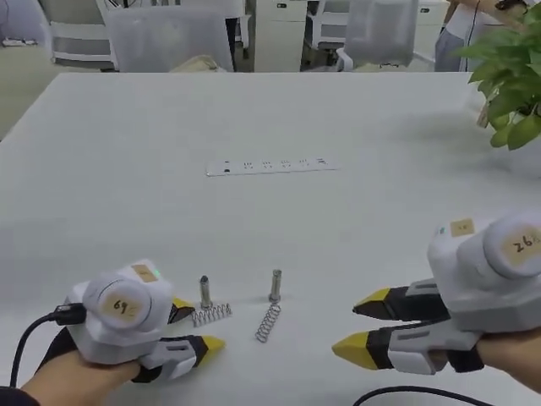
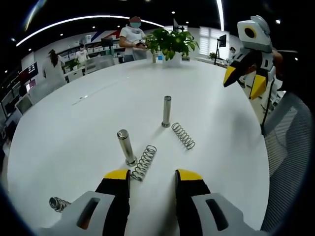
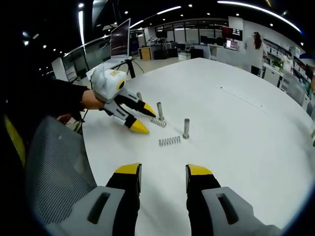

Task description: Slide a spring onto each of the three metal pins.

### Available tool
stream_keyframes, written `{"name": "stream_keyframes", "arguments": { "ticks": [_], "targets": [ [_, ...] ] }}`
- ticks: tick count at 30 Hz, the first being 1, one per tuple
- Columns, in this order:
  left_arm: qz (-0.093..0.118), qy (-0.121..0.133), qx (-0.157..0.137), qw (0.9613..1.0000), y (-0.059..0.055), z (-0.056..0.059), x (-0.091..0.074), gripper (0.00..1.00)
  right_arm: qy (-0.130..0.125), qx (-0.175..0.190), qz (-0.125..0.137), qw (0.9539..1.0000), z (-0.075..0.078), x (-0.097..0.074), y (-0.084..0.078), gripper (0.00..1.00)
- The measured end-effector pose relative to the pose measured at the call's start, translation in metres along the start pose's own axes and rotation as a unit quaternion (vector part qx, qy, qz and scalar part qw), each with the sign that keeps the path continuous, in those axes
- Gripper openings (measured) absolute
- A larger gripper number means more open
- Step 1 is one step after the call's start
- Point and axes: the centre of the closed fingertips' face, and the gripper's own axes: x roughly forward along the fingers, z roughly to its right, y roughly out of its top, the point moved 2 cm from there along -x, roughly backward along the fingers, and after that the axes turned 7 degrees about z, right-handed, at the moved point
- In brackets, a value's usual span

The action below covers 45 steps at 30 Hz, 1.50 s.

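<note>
White tabletop (image 1: 279,220) in an office carries upright pins (image 1: 275,285) and loose springs (image 1: 268,323). My left claw (image 1: 196,326) and right claw (image 1: 360,326) are spread, empty, touching nothing.

A white power strip (image 1: 270,166) is lying flat in the middle of the big white table (image 1: 127,169). A green plant (image 1: 511,85) is sitting at the far right. Two chairs (image 1: 165,38) are standing behind the table.

left spring (image 1: 211,315) beside left pin (image 1: 204,292), right spring (image 1: 268,322) before right pin (image 1: 275,286)
</note>
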Motion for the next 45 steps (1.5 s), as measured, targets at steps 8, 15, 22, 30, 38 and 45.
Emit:
{"name": "stream_keyframes", "arguments": {
  "ticks": [8, 15, 22, 30, 38, 45],
  "targets": [
    [-0.006, 0.005, 0.006, 1.0, -0.001, 0.0, 0.001, 0.23, 0.0, 0.003, 0.0, 1.0, 0.0, 0.001, -0.001, 0.34],
    [-0.009, 0.011, 0.001, 0.9999, -0.001, -0.003, 0.004, 0.15, 0.002, 0.003, 0.001, 1.0, 0.0, 0.003, -0.001, 0.34],
    [-0.01, 0.012, 0.006, 0.9999, -0.001, -0.004, 0.004, 0.06, 0.004, 0.002, 0.002, 1.0, -0.001, 0.005, 0.0, 0.34],
    [-0.016, 0.014, 0.006, 0.9998, -0.003, -0.004, 0.002, 0.03, 0.01, -0.001, 0.004, 0.9999, -0.003, 0.008, 0.001, 0.34],
    [-0.01, 0.005, 0.017, 0.9998, 0.002, 0.005, -0.009, 0.03, 0.018, -0.004, 0.013, 0.9997, -0.007, 0.01, 0.008, 0.33],
    [0.005, -0.01, 0.053, 0.9986, 0.014, 0.02, -0.031, 0.03, 0.028, -0.014, 0.021, 0.9993, -0.013, 0.011, 0.019, 0.32]
  ]
}}
